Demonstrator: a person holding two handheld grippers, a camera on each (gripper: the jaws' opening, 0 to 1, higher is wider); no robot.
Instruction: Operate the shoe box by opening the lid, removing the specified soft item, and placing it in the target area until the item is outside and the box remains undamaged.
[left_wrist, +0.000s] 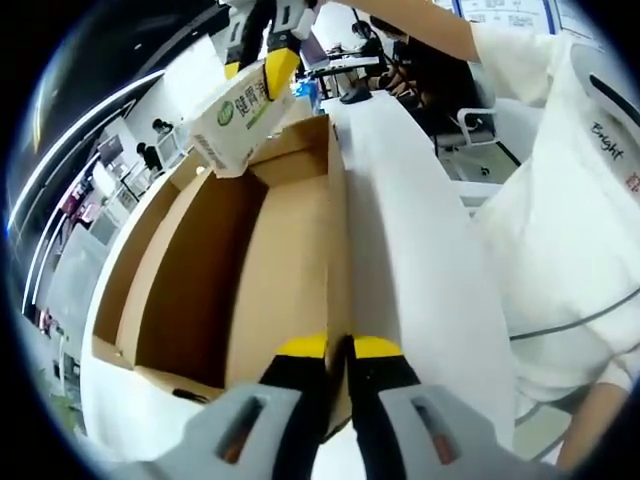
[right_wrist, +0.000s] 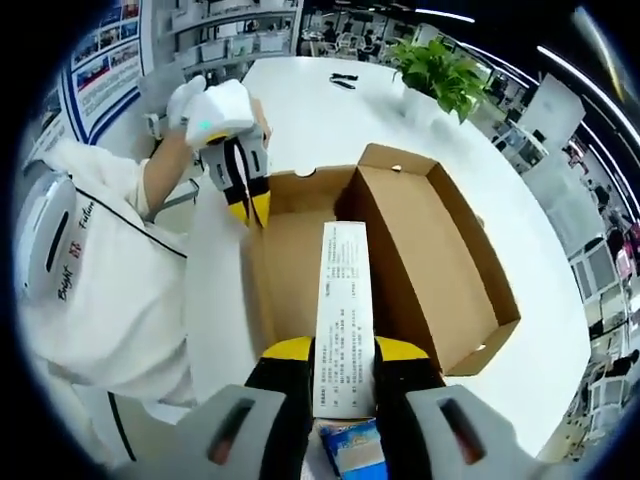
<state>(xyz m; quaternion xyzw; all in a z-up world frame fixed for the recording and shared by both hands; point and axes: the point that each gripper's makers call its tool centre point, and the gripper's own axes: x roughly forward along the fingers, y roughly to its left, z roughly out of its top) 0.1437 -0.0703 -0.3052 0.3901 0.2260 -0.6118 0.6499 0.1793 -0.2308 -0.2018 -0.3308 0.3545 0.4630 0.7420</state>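
Note:
The brown cardboard shoe box (left_wrist: 185, 280) (right_wrist: 440, 250) lies open on the white table, its inside bare. Its lid (left_wrist: 290, 250) (right_wrist: 290, 265) is folded back flat beside it. My left gripper (left_wrist: 338, 347) (right_wrist: 252, 208) is shut on the lid's free edge, held by a gloved hand. My right gripper (right_wrist: 343, 350) (left_wrist: 262, 62) is shut on a soft white pack with green print (left_wrist: 238, 122) (right_wrist: 343, 290). The pack hangs in the air above the far end of the box.
The white table (right_wrist: 330, 110) stretches beyond the box, with a potted plant (right_wrist: 440, 70) and a small dark object (right_wrist: 345, 80) at its far side. The person's white shirt (left_wrist: 570, 210) (right_wrist: 90, 270) is close beside the lid. Office furniture stands behind.

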